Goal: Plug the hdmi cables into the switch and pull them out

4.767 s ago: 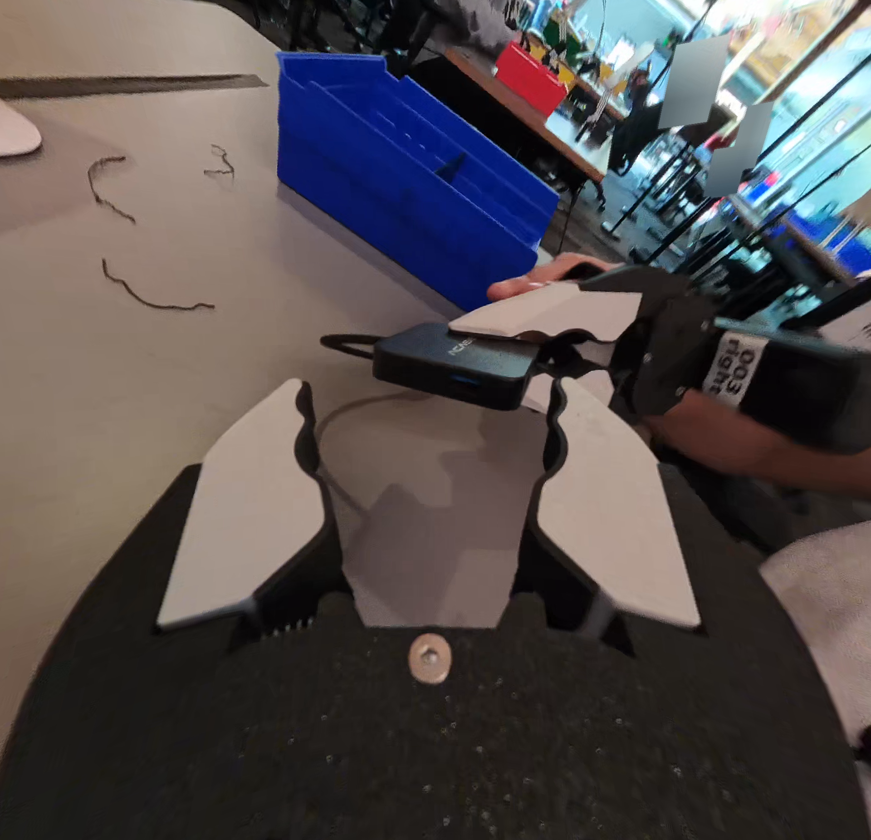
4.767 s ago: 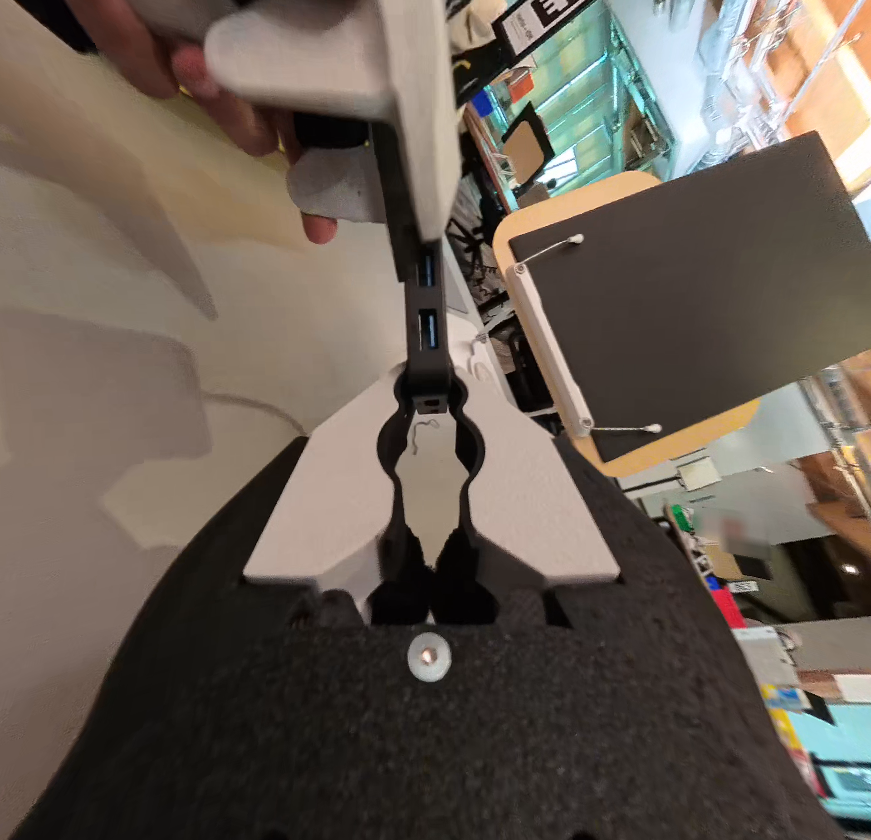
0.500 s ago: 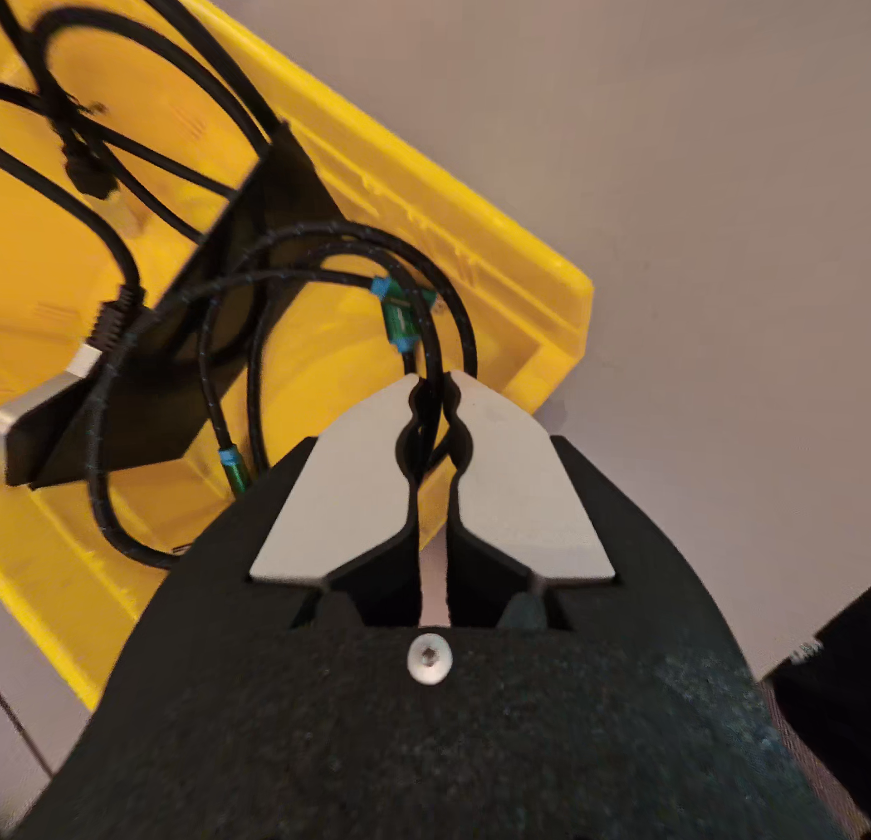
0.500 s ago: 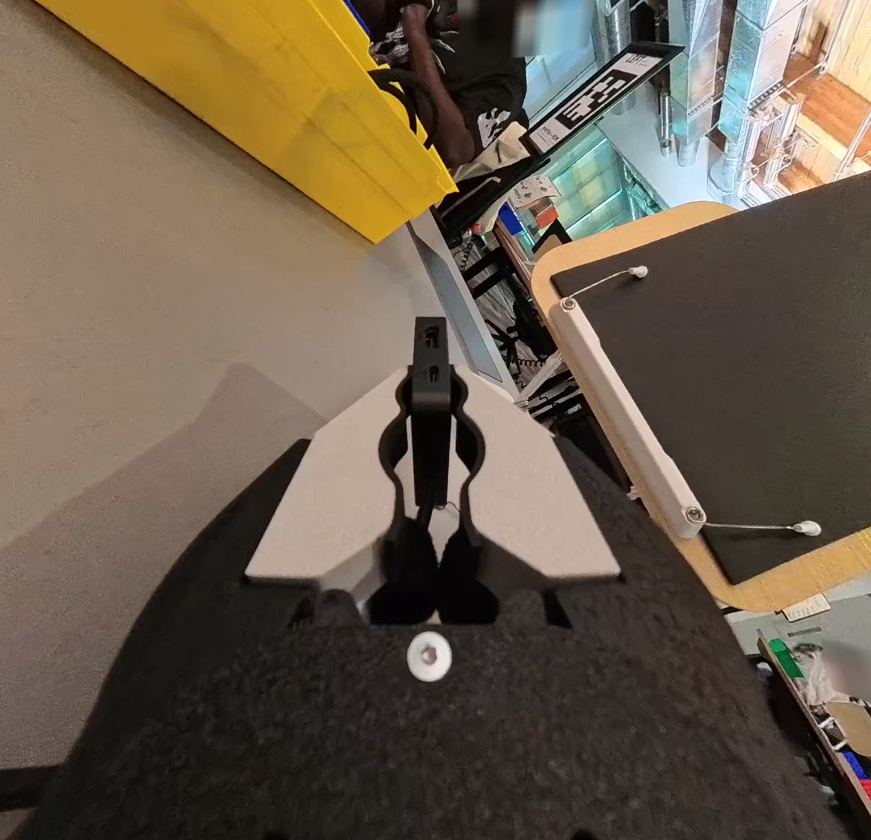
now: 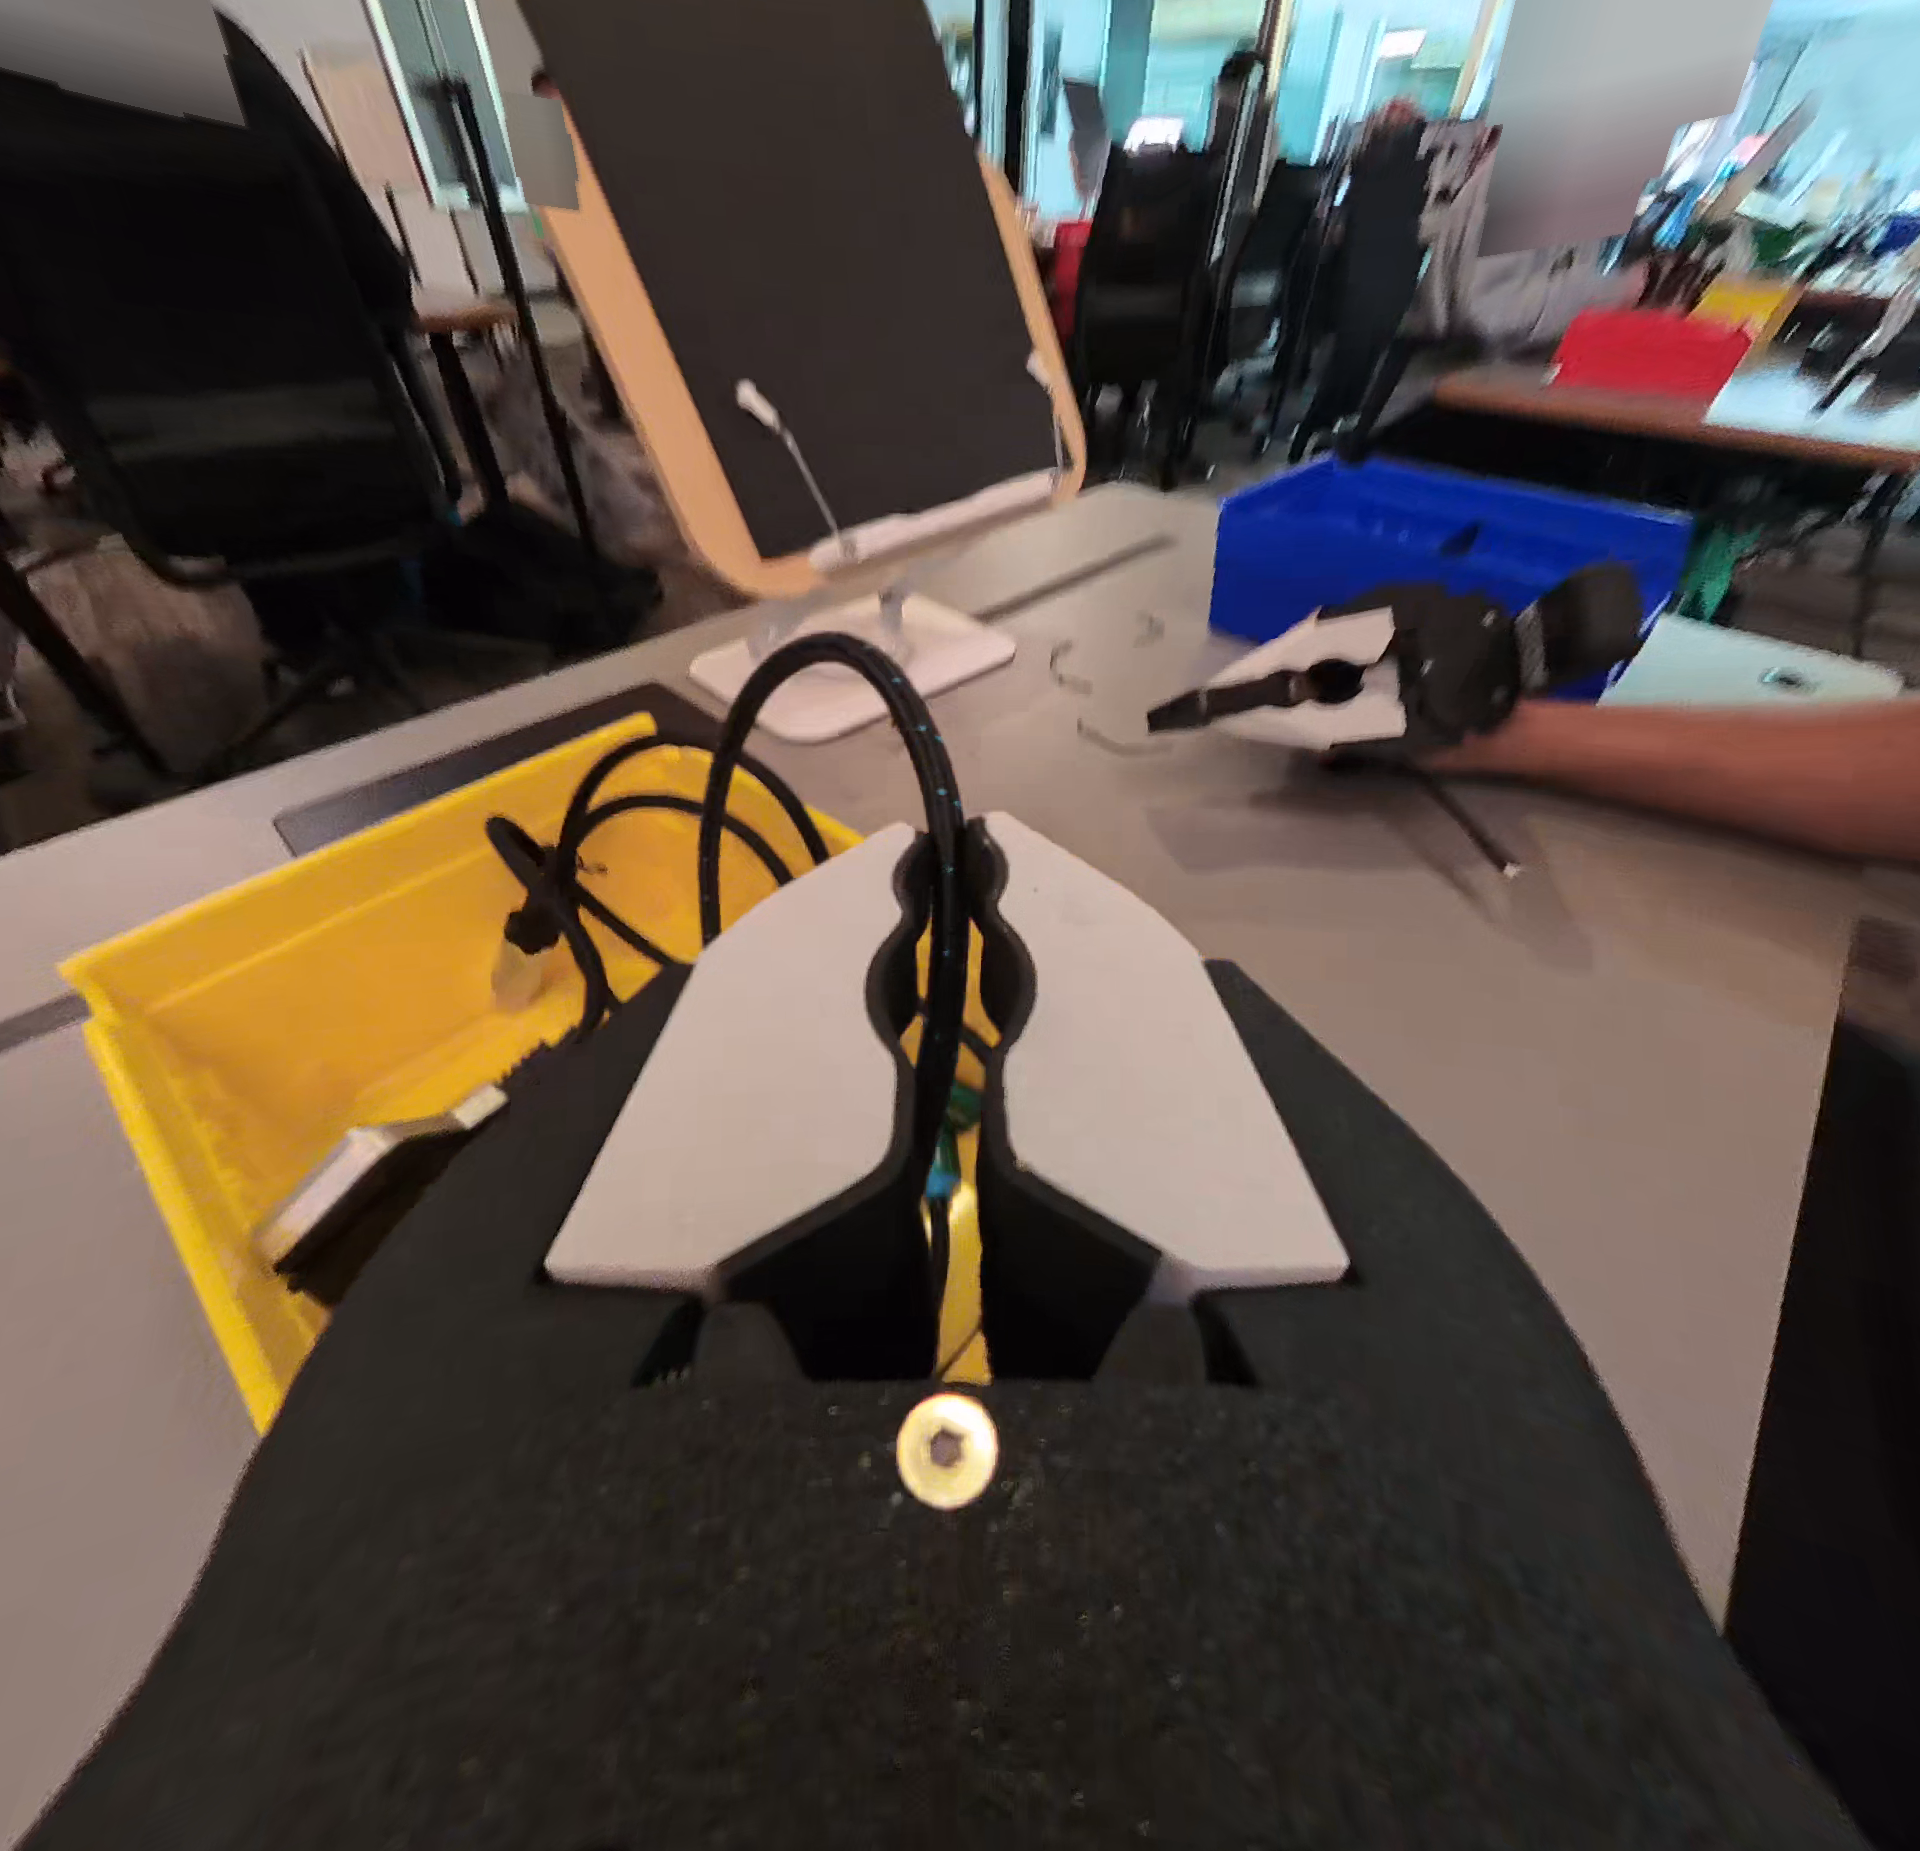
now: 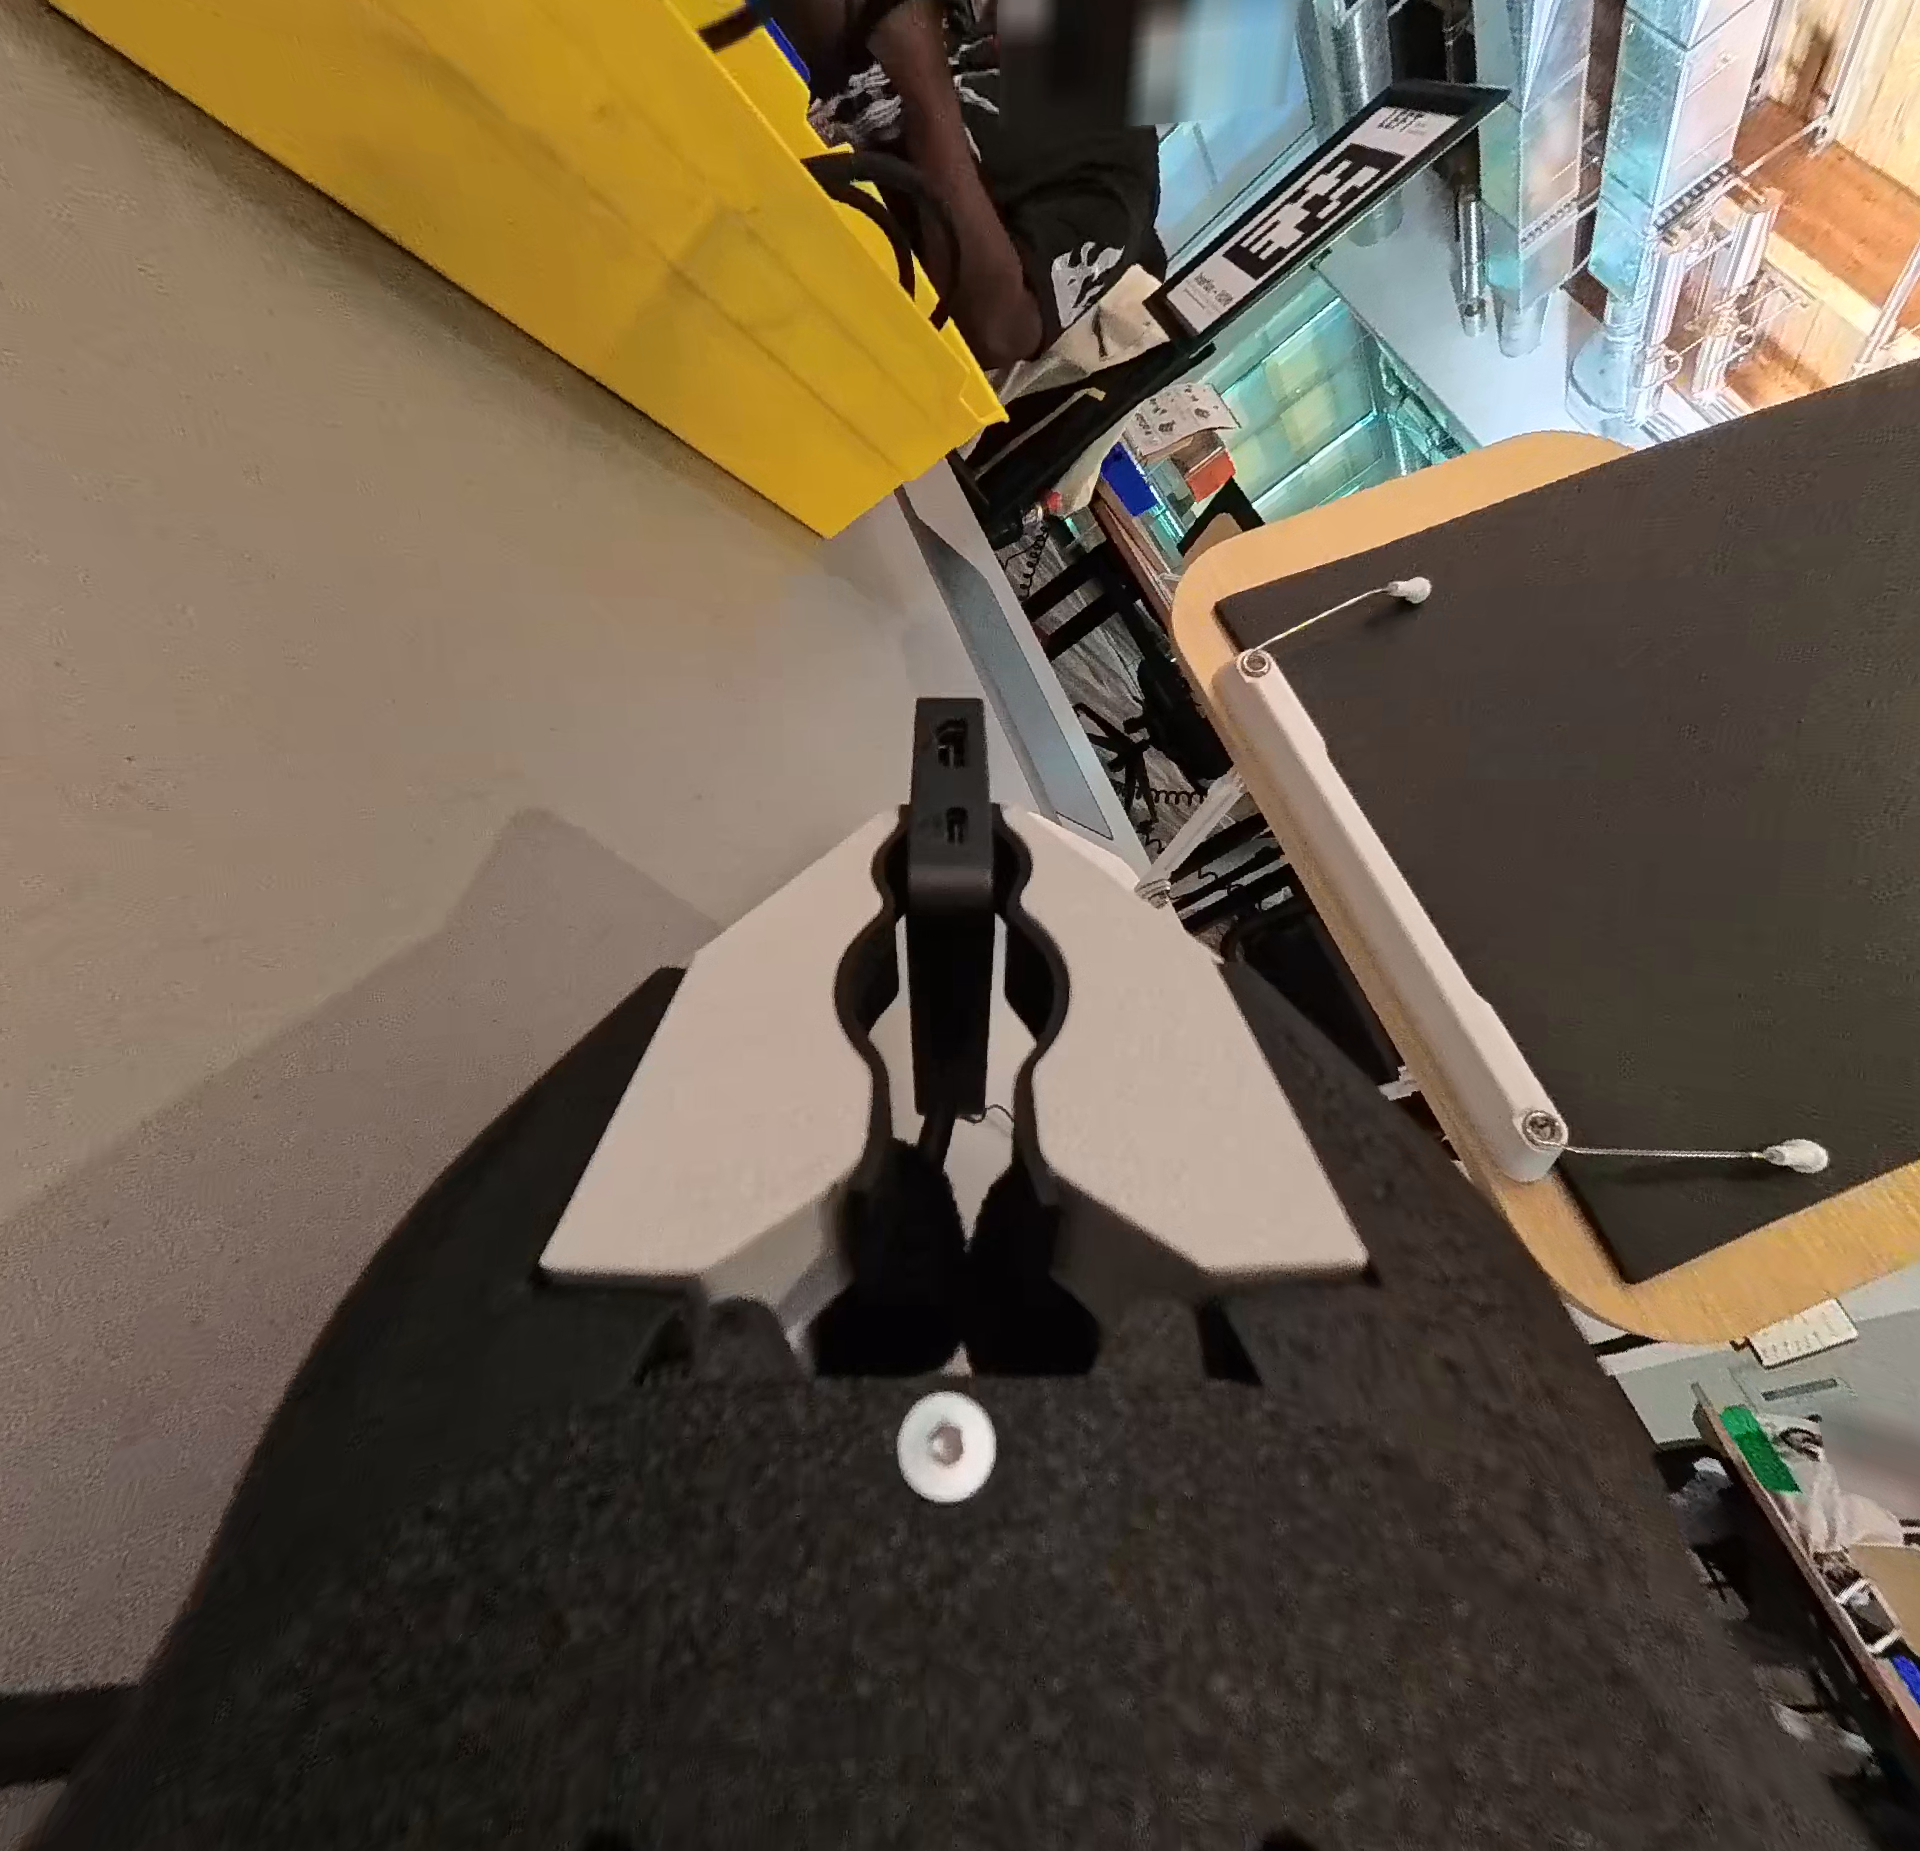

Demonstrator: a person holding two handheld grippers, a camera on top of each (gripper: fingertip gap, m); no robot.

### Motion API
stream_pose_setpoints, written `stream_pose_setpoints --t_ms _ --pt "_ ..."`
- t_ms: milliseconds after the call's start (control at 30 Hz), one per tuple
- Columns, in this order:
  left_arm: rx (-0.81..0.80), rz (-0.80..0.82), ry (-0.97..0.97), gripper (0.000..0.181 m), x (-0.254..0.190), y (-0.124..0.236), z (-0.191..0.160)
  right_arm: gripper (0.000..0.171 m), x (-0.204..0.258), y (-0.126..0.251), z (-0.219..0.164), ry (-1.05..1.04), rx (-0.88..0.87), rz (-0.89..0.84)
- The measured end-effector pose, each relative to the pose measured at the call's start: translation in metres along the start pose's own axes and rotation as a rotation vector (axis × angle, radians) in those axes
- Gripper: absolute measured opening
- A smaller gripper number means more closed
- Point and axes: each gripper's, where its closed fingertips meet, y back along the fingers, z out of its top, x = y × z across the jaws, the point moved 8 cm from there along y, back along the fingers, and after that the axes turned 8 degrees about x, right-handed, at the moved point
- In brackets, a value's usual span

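Cable [image 5: 940, 928] clamped in left gripper [image 5: 948, 845] above yellow bin [image 5: 208, 1012].

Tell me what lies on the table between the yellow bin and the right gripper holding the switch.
In the left wrist view, only bare grey table lies between the yellow bin and the right gripper with the switch.

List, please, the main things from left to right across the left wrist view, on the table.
yellow bin → black braided cable held by the left gripper → right gripper holding the switch → blue bin
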Motion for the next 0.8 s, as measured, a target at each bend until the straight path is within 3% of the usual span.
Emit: stream_pose_setpoints --t_ms 133,267,400,500,567,700,800 --pt "-0.100 -0.043 -0.042 0.006 -0.006 0.000 0.021 0.013 -0.001 0.000 0.000 -0.004 -0.002 -0.002" --pt "-0.128 -0.158 -0.245 0.006 -0.057 -0.017 0.053 0.013 -0.006 0.001 -0.001 -0.045 -0.007 -0.014" --pt "-0.086 -0.322 -0.488 0.006 -0.135 -0.045 0.063 0.012 -0.015 0.003 -0.005 -0.126 -0.022 -0.028" --pt "0.070 -0.255 -0.700 0.006 -0.172 -0.076 0.043 0.012 -0.020 0.004 -0.007 -0.173 -0.029 -0.030" --pt "0.208 -0.201 -0.750 0.006 -0.167 -0.090 0.026 0.013 -0.021 0.004 -0.008 -0.184 -0.030 -0.030" --pt "0.325 -0.129 -0.584 0.006 -0.115 -0.086 0.016 0.012 -0.019 0.005 -0.007 -0.174 -0.031 -0.020" --pt "0.504 -0.033 -0.483 0.006 -0.081 -0.076 0.004 0.013 -0.016 0.004 -0.006 -0.159 -0.030 -0.008"
